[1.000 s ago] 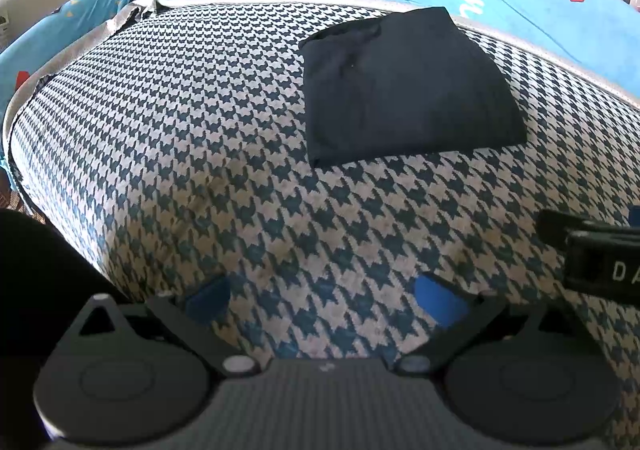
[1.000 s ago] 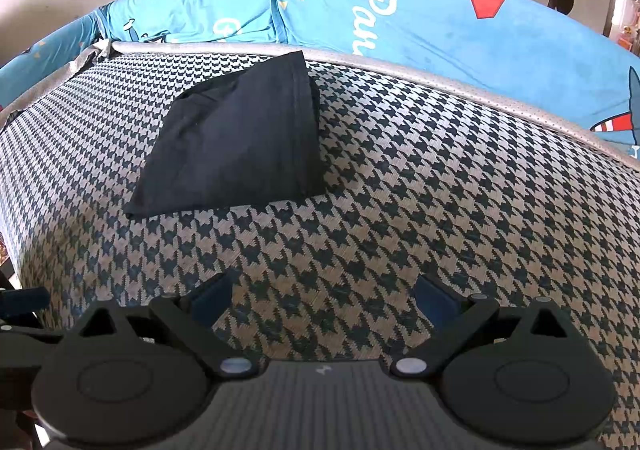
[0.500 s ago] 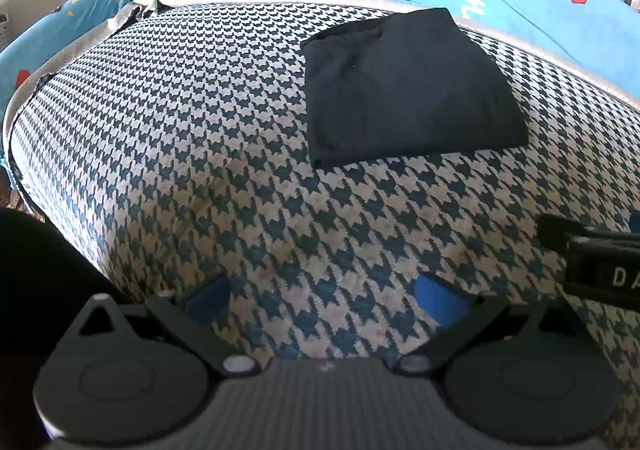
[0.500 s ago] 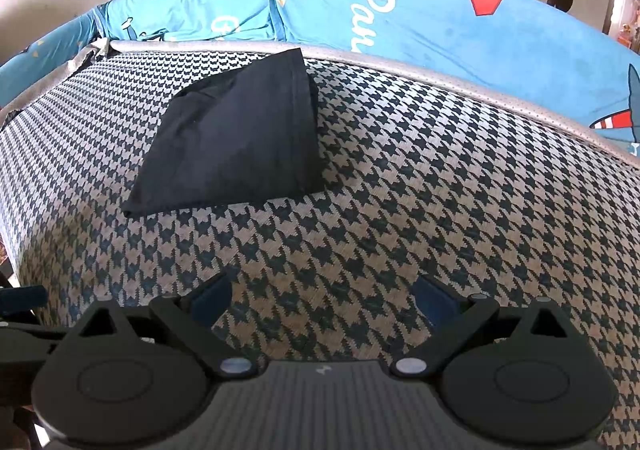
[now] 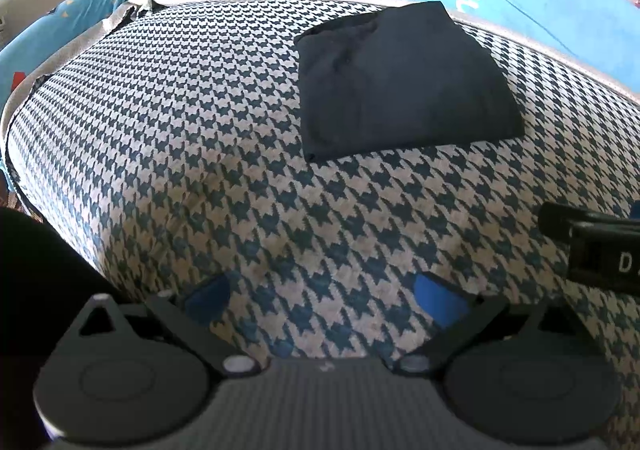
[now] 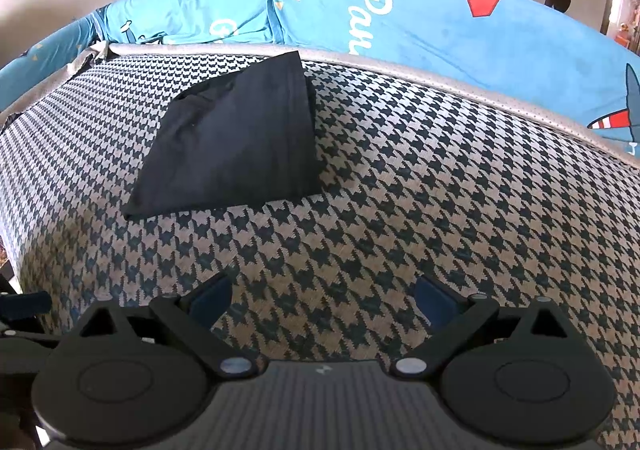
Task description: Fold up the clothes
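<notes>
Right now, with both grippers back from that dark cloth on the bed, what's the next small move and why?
Probably none on the cloth: the dark garment already lies as a flat folded packet on the houndstooth cover, and the left gripper and right gripper are both open, empty and well short of it. I would draw both back and reach for the next piece.

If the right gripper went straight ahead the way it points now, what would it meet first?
Probably the bare houndstooth cover: the open right gripper tilts down toward it. The folded black garment lies ahead to the left, off that line, though depth is unclear.

Houndstooth-covered bed (image 5: 180, 122) — folded black garment (image 5: 404, 78) flat on top
</notes>
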Motion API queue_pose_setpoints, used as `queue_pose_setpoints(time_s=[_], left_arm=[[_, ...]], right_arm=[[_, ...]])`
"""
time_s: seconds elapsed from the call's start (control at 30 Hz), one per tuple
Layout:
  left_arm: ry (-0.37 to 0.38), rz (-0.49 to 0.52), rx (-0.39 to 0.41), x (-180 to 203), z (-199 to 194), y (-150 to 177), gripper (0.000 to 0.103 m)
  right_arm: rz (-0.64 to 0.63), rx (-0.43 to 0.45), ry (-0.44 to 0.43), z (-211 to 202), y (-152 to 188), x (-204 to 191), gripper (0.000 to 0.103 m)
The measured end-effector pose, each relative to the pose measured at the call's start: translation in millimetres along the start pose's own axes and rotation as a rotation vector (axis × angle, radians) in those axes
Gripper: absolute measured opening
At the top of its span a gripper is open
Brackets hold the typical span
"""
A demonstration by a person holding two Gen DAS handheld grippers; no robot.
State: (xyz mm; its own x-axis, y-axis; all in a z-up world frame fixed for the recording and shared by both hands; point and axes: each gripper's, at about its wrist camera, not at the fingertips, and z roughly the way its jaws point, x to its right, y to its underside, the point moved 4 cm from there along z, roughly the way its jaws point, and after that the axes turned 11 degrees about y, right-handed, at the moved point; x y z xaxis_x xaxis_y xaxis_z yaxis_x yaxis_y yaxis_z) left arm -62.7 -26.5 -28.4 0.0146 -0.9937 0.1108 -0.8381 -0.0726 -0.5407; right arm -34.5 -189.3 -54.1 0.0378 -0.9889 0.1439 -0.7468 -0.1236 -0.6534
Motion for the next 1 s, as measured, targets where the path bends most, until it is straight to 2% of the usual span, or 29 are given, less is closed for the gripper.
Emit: queue_pose_setpoints(time_s=[0.23, 0.57, 0.73, 1.0], left_arm=[[0.002, -0.005, -0.005, -2, 1, 1, 0.103], [0.008, -0.033, -0.004, -7, 1, -4, 0.103], [0.007, -0.034, 0.000, -7, 0, -3, 0.103], [0.007, -0.023, -0.007, -4, 2, -2, 0.103]], right_arm=[[0.005, -0.008, 0.004, 2, 2, 1, 0.099], [0.092, -0.052, 0.007, 11, 4, 16, 0.099], [0.087, -0.054, 0.032, 12, 5, 16, 0.099], [0.080, -0.057, 0.020, 11, 7, 13, 0.099]])
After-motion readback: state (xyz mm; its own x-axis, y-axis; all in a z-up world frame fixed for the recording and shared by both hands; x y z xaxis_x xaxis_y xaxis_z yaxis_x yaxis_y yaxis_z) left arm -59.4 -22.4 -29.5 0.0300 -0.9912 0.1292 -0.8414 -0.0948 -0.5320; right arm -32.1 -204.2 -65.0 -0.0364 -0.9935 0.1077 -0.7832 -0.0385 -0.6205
